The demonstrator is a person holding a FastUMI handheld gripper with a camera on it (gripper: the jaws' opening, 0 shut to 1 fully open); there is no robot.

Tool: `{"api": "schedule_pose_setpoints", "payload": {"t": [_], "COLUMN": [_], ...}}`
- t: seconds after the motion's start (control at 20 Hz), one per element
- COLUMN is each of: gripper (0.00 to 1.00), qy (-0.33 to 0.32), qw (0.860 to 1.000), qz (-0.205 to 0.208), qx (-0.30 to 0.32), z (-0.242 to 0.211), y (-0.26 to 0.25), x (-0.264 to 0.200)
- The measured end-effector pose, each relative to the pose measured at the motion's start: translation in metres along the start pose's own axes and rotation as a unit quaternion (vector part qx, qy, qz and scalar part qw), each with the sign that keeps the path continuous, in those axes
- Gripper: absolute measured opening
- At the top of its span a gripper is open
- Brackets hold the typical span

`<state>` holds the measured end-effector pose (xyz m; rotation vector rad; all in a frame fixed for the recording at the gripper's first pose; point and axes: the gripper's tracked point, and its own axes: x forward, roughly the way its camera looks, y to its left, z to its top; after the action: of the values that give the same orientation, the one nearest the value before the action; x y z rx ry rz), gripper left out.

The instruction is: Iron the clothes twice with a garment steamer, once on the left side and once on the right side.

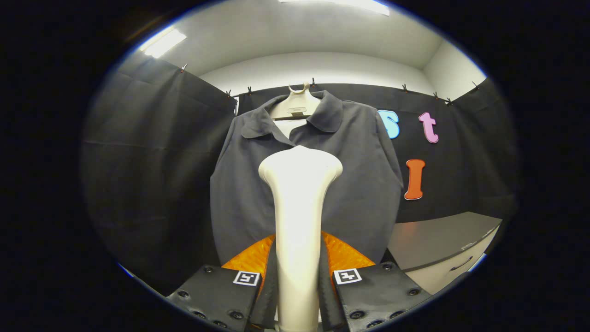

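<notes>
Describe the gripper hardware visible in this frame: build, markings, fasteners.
The gripper has two broad, flat finger blocks with a matte, leather-like surface. Each carries a small square black-and-white marker near its inner top corner, and round screw heads dot the blocks along their faces and lower edges. Ribbed, quilted-looking panels rise behind the blocks on both sides. No cables can be seen.

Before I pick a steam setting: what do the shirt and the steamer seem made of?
Shirt: dark grey woven fabric, matte, lightly creased, likely cotton or a blend. Garment steamer, held in the gripper: smooth cream plastic, by its soft sheen.
</notes>
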<state>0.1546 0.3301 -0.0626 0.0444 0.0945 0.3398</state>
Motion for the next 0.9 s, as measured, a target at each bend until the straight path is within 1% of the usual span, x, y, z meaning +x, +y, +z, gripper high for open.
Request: {"api": "schedule_pose_setpoints", "payload": {"t": [0.1, 0.2, 0.35, 0.55, 0.75, 0.9], "gripper": [0.44, 0.44, 0.44, 0.44, 0.44, 0.44], "qy": [-0.003, -0.011, -0.005, 0.012, 0.026, 0.037], "qw": [1.000, 1.000, 0.999, 0.997, 0.997, 0.996], "qz": [0.017, 0.029, 0.050, 0.075, 0.068, 0.075], "qx": [0.010, 0.002, -0.008, -0.017, -0.031, -0.025], "z": [0.017, 0.029, 0.031, 0.018, 0.001, -0.011], "y": [0.018, 0.038, 0.066, 0.094, 0.100, 0.103], "x": [0.016, 0.033, 0.048, 0.058, 0.075, 0.073]}}
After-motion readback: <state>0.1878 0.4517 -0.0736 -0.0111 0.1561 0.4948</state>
